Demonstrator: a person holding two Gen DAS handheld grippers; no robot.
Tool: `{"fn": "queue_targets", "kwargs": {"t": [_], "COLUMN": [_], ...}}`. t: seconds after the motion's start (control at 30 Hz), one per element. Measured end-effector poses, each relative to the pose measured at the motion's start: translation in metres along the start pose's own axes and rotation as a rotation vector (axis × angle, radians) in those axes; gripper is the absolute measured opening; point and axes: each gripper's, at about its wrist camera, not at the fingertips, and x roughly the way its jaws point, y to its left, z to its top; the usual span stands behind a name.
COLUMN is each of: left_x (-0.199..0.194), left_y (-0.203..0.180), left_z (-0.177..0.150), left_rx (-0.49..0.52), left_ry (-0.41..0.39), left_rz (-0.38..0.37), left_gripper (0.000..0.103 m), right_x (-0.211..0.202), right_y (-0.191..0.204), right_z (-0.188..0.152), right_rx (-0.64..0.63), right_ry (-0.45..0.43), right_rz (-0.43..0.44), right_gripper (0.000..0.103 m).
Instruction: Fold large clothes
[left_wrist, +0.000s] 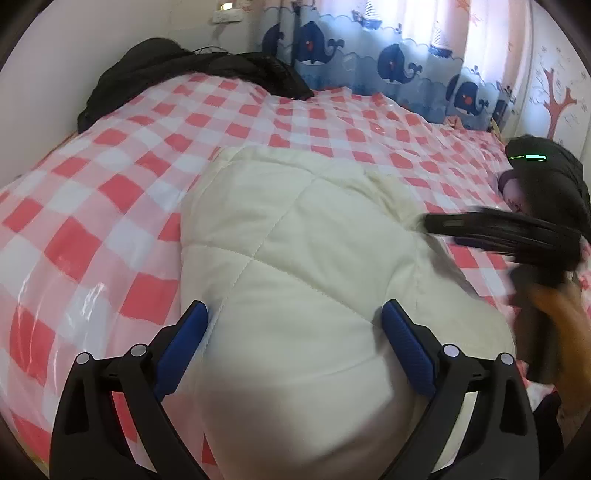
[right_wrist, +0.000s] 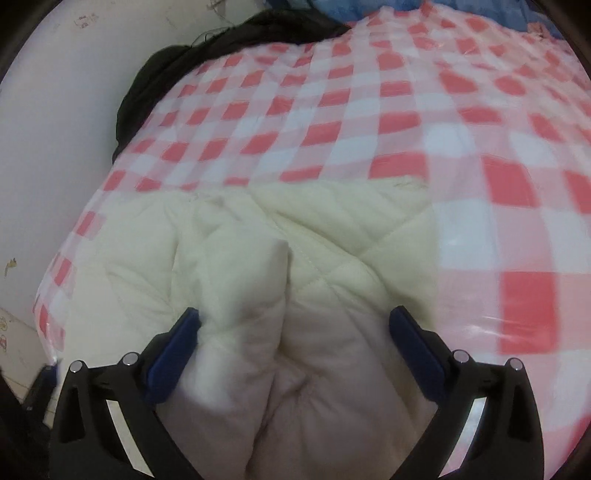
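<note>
checked pink-and-white sheet covers a bed, with whale curtains behind it and a dark heap at the far corner by the wall.

a quilted cream coat lies on the sheet, folded into a thick bundle, directly ahead of and beneath the left gripper. its long axis runs away from that gripper, from the near bed edge toward the curtains. the left jaws stand about as wide as they go, one blue pad at each side of the bundle's near end, and i judge they press on nothing; they straddle the padding rather than pinch it.

in the right wrist view the right gripper also hangs over the coat, jaws spread wide. a raised ridge of padding stands between them, against the left pad and clear of the right one, so nothing is gripped there either. the picture is blurred.

from the left view the right gripper sits ahead and to the right, at the bundle's far right edge. so the left hand is nearer the near end and the right nearer the far end; any next fold would likely bring one end along that axis.
</note>
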Motion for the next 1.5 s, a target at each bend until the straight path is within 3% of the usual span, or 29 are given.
{"fn": "queue_targets", "kwargs": {"t": [0.1, 0.17, 0.2, 0.27, 0.3, 0.37, 0.4, 0.57, 0.63, 0.73, 0.8, 1.07, 1.5], "left_x": [-0.001, -0.003, -0.003, -0.001, -0.004, -0.013, -0.023, -0.065, -0.083, -0.101, -0.109, -0.130, -0.136], "left_y": [0.003, 0.002, 0.000, -0.005, -0.012, -0.018, -0.019, -0.028, -0.032, -0.036, -0.038, -0.042, -0.039], "left_z": [-0.001, -0.002, -0.003, -0.003, -0.005, -0.006, -0.007, -0.018, -0.024, -0.033, -0.039, -0.052, -0.053], "left_rx": [-0.016, -0.016, -0.013, 0.021, 0.059, 0.070, 0.058, 0.035, 0.018, -0.007, -0.023, -0.047, -0.063], "left_ry": [0.003, -0.001, -0.002, 0.006, -0.003, -0.008, -0.013, -0.025, -0.019, -0.007, -0.002, 0.041, 0.040], "left_rz": [0.002, 0.010, 0.009, 0.024, 0.068, 0.086, 0.098, 0.119, 0.130, 0.143, 0.147, 0.151, 0.149], "left_gripper": [0.091, 0.092, 0.093, 0.094, 0.094, 0.094, 0.094, 0.094, 0.094, 0.094, 0.094, 0.094, 0.094], "right_x": [-0.064, -0.098, -0.102, -0.074, -0.054, -0.042, -0.047, -0.100, -0.123, -0.140, -0.145, -0.152, -0.160], "right_y": [0.027, 0.042, 0.045, 0.041, 0.030, 0.007, 0.006, 0.038, 0.043, 0.057, 0.063, 0.105, 0.104], "right_z": [-0.020, -0.056, -0.069, -0.099, -0.109, -0.109, -0.105, -0.107, -0.116, -0.132, -0.143, -0.165, -0.156], "right_rx": [-0.071, -0.123, -0.135, -0.174, -0.150, -0.019, 0.013, -0.101, -0.098, -0.136, -0.134, -0.278, -0.247], "right_ry": [-0.118, -0.183, -0.188, -0.094, -0.052, -0.013, 0.001, -0.086, -0.140, -0.143, -0.125, -0.104, -0.111], "right_rz": [0.019, 0.018, 0.000, -0.114, -0.069, 0.035, 0.037, -0.068, -0.057, -0.133, -0.106, -0.260, -0.299], "right_gripper": [0.096, 0.096, 0.096, 0.096, 0.096, 0.097, 0.096, 0.096, 0.096, 0.096, 0.096, 0.096, 0.096]}}
